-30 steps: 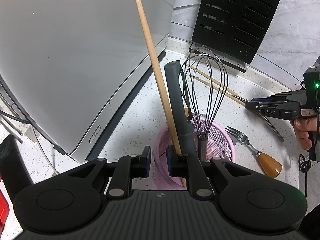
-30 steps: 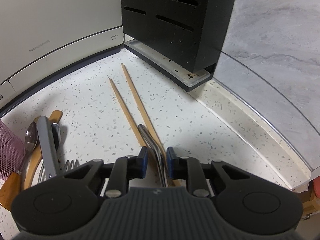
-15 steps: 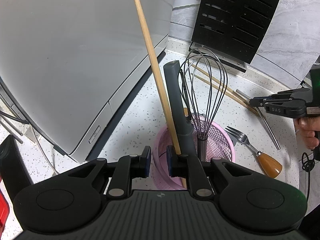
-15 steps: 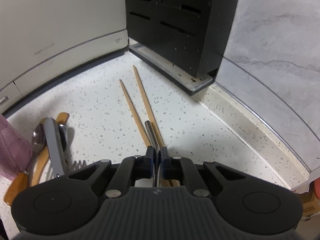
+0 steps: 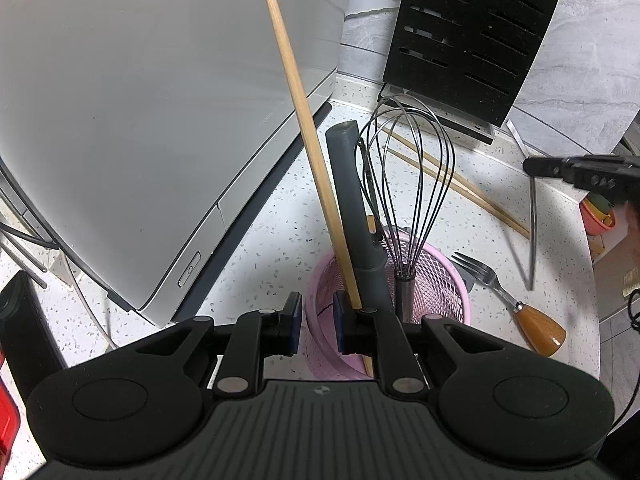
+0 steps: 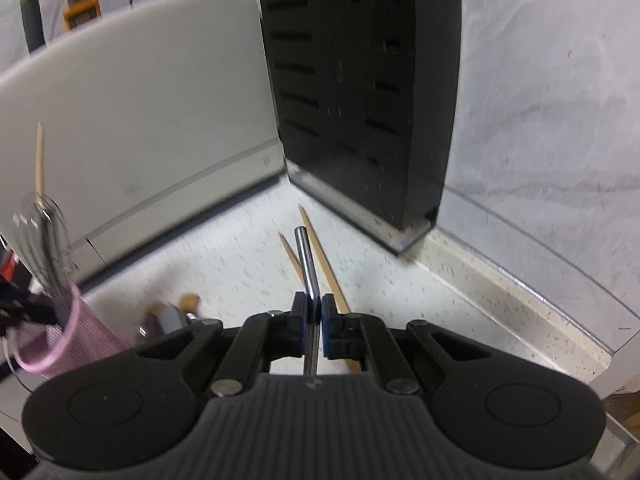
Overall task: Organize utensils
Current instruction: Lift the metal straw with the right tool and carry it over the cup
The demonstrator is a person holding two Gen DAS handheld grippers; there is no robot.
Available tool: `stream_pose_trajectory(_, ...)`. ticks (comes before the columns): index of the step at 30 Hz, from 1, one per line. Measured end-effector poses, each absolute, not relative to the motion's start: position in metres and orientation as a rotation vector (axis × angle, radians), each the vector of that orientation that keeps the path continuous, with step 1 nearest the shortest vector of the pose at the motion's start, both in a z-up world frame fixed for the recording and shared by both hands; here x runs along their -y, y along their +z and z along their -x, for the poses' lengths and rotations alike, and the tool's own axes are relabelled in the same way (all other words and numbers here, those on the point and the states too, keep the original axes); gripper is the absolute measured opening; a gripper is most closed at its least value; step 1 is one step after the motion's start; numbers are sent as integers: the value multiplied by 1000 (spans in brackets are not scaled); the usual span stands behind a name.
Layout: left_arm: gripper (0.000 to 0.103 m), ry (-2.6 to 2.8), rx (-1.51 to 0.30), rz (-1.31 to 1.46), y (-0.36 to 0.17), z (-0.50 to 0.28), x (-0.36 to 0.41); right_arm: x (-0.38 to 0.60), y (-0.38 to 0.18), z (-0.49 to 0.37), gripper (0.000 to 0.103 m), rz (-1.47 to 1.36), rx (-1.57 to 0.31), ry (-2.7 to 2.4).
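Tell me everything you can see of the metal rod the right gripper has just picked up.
The metal rod is thin, shiny and straight, steel by its look, with a blunt rounded end pointing toward the black knife block. The right gripper is shut on it between its blue pads. In the left wrist view it hangs steeply from the gripper, lower end over the speckled counter near the fork; contact there is unclear. Two wooden chopsticks lie below.
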State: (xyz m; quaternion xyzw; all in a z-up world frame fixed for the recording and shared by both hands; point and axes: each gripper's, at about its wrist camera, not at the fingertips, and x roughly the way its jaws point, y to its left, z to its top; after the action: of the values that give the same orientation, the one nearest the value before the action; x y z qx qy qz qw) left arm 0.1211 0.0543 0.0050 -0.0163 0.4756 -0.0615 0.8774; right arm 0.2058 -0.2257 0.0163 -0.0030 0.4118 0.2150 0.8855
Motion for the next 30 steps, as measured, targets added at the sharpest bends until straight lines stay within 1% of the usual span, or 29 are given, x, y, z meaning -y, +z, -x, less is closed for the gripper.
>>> stream_pose_trajectory(6, 18, -128, -993, 32, 5, -121, -54, 222, 34, -196, 3, -29, -785, 459)
stream_pose_trajectory(14, 18, -127, -993, 30, 4, -121, -54, 218, 52, -187, 3, -57, -736, 491)
stream_pose_trajectory(23, 18, -122, -997, 22, 2, -123, -53, 207, 95, -165, 3, -133, -619, 584)
stream_pose_trajectory(30, 18, -119, -1001, 18, 1, -123, -51, 189, 113, -148, 3, -170, -557, 665)
